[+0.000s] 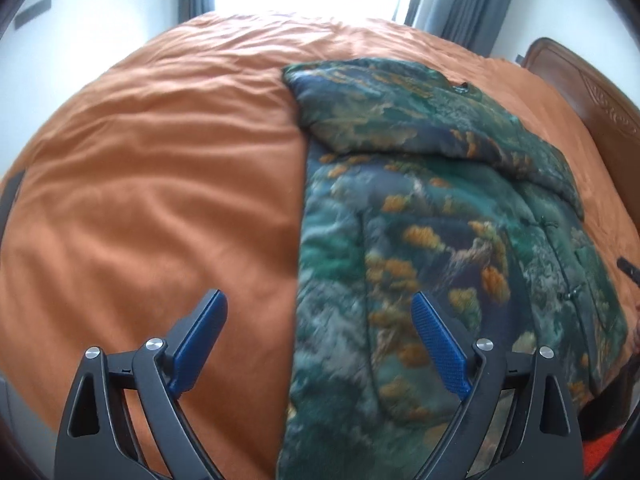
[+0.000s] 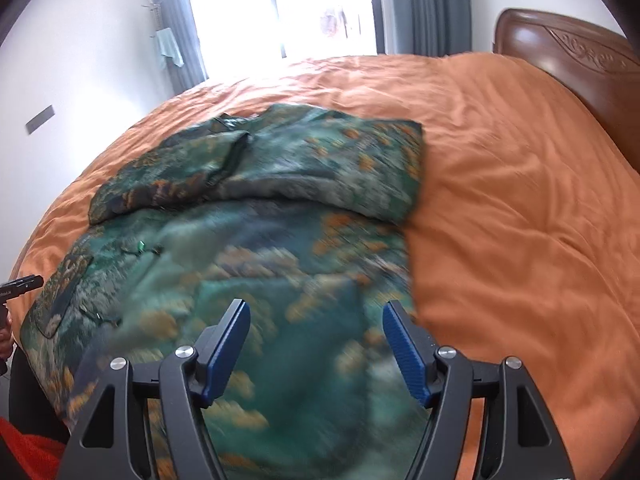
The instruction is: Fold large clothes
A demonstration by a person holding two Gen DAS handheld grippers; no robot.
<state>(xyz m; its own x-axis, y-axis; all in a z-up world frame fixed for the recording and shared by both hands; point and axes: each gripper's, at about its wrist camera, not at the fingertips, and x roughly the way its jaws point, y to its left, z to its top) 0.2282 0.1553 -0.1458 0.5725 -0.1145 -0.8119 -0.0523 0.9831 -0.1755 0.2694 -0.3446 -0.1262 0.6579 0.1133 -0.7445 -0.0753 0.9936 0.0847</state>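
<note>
Fold large clothes, mid-task. A padded, quilted jacket printed in dark green, blue and orange (image 1: 420, 220) lies flat on a bed covered by a rumpled orange duvet (image 1: 160, 160). The left claw (image 1: 320, 312) hangs above the bed with its blue-padded fingers spread wide and nothing between them; the jacket's straight left edge runs ahead of it, between the two fingers, so that the left finger is over bare duvet and the right finger over the jacket. The right claw (image 2: 316, 316) is likewise wide and empty, poised over the near part of the jacket (image 2: 248, 248), whose right edge lies just beyond the right finger.

Progress, as judged from the lie of the cloth: both sleeves appear already folded inward, one crossing the far part of the body in each view, and the side edges look straight. What seems left is the lengthwise fold, bringing the near hem up toward the collar, then smoothing. The near cloth is blurred, so the hem's exact state cannot be told.

Containers: none visible. A carved dark wooden headboard (image 2: 568, 52) stands well to the right of the right claw.
</note>
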